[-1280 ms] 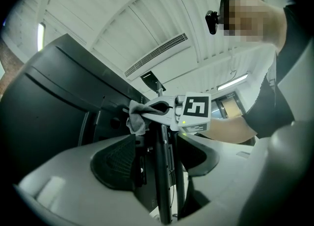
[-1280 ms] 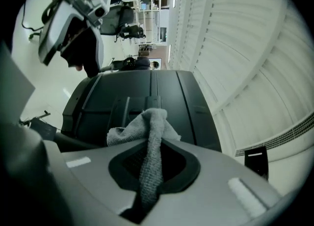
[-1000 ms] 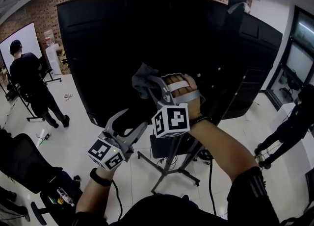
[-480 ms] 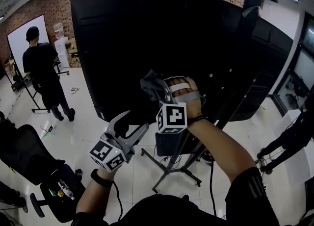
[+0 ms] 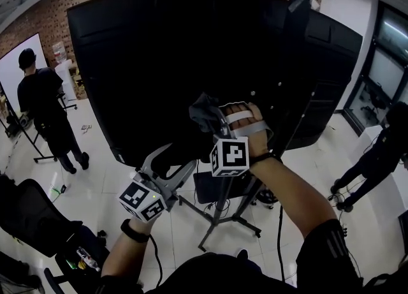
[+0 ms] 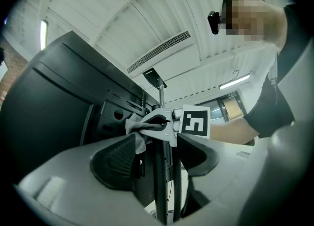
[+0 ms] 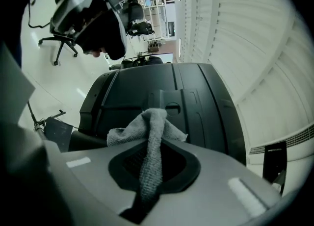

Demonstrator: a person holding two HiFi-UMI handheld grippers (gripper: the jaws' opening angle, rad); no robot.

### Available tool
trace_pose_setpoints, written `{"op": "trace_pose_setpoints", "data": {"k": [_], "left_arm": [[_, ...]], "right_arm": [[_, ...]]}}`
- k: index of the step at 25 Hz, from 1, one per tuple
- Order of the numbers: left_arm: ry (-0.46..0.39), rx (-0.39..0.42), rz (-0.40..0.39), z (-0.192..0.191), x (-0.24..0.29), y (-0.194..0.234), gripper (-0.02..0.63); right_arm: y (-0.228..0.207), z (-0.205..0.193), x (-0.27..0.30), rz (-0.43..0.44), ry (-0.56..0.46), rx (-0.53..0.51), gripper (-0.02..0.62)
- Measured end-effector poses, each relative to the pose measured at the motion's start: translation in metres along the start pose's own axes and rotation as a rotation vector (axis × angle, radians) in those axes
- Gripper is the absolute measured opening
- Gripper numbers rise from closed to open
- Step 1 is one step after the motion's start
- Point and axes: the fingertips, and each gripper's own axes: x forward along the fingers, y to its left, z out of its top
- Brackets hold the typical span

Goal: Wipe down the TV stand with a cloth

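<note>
Brick-walled room, TV back (image 5: pixel 159 63) at 12 o'clock. We have right tongs (image 5: pixel 210 115) clamped on cloth (image 7: pixel 152 127), left tongs (image 5: pixel 167 159) apart, empty. Press flat, stroke down stand column (image 6: pixel 161 181).

Column of the TV stand (image 5: pixel 218 217) largely behind the right gripper (image 5: pixel 209 114) and forearm (image 5: pixel 290 187)

The glossy white tiled floor (image 5: pixel 95 187) carries the TV stand (image 5: pixel 218 219) on splayed metal legs. Left of the stand sits a black office chair (image 5: pixel 32 213); right of it stands a person (image 5: pixel 373 162).
</note>
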Motion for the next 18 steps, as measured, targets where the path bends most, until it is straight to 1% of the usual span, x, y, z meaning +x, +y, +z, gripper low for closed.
{"op": "trace_pose_setpoints", "data": {"k": [3,8,10,12,14,18], "left_arm": [[-0.001,-0.002,-0.028,-0.001,0.011,-0.007,0.287],[-0.005,0.005,-0.065,0.004,0.025,-0.021,0.287],[-0.012,0.015,-0.075,0.009,0.030,-0.028,0.287],[-0.019,0.028,-0.077,0.014,0.037,-0.035,0.287],[-0.022,0.044,-0.075,0.018,0.045,-0.041,0.287],[-0.026,0.064,-0.065,0.026,0.061,-0.052,0.287]], "right_arm": [[-0.011,-0.002,-0.021,-0.012,-0.030,0.067,0.015],[-0.038,-0.008,-0.057,-0.006,-0.154,0.308,0.015],[-0.054,-0.017,-0.071,-0.031,-0.176,0.355,0.015],[-0.072,-0.029,-0.083,-0.069,-0.184,0.354,0.015],[-0.087,-0.041,-0.090,-0.101,-0.182,0.332,0.015],[-0.105,-0.067,-0.093,-0.134,-0.173,0.273,0.015]]}}
